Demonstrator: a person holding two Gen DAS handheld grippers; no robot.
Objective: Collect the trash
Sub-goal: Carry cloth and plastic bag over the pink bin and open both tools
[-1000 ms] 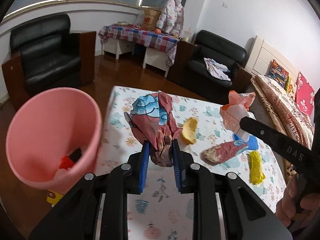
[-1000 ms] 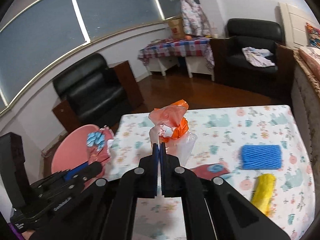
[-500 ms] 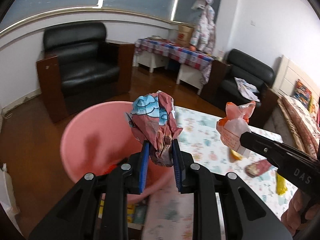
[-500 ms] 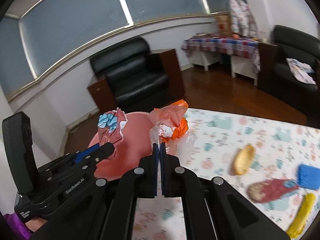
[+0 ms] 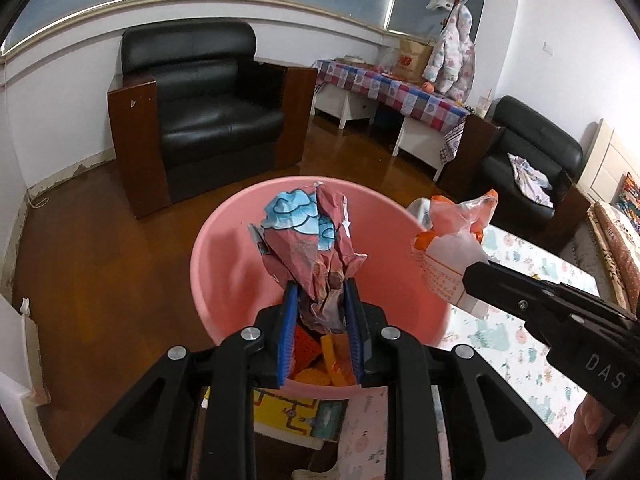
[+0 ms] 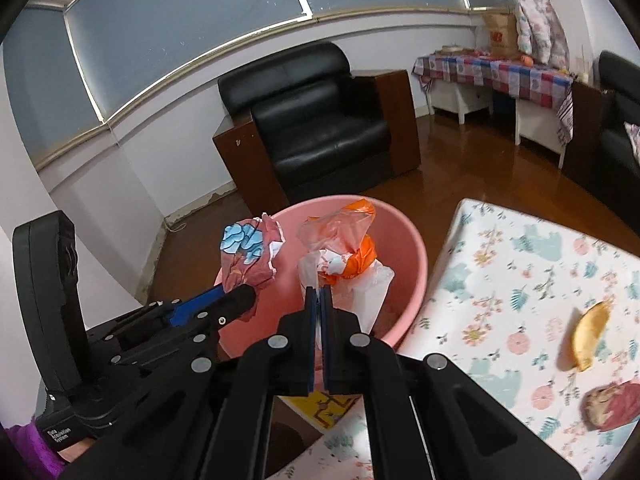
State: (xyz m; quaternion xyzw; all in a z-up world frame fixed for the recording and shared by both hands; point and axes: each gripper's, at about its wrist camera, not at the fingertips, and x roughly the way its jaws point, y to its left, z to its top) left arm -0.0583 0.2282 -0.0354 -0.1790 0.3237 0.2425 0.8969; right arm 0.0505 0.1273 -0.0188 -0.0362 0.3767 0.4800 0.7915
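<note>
My left gripper [image 5: 319, 292] is shut on a crumpled red and blue wrapper [image 5: 310, 240] and holds it over the pink bin [image 5: 224, 240]. My right gripper [image 6: 319, 292] is shut on an orange and clear plastic bag [image 6: 344, 252], also above the bin [image 6: 412, 256]. Orange trash [image 5: 316, 364] lies in the bin's bottom. In the right wrist view the wrapper [image 6: 250, 256] sits just left of the bag. The bag also shows in the left wrist view [image 5: 452, 240], right of the wrapper.
The table with a floral cloth [image 6: 520, 280] stands right of the bin, with a yellow peel [image 6: 590, 334] and a red wrapper [image 6: 612, 404] on it. A black armchair [image 5: 208, 120] stands behind the bin on the wooden floor. A yellow box [image 5: 288, 412] lies under the bin.
Both grippers have swung left from over the table to above the pink bin, each still holding its piece of trash.
</note>
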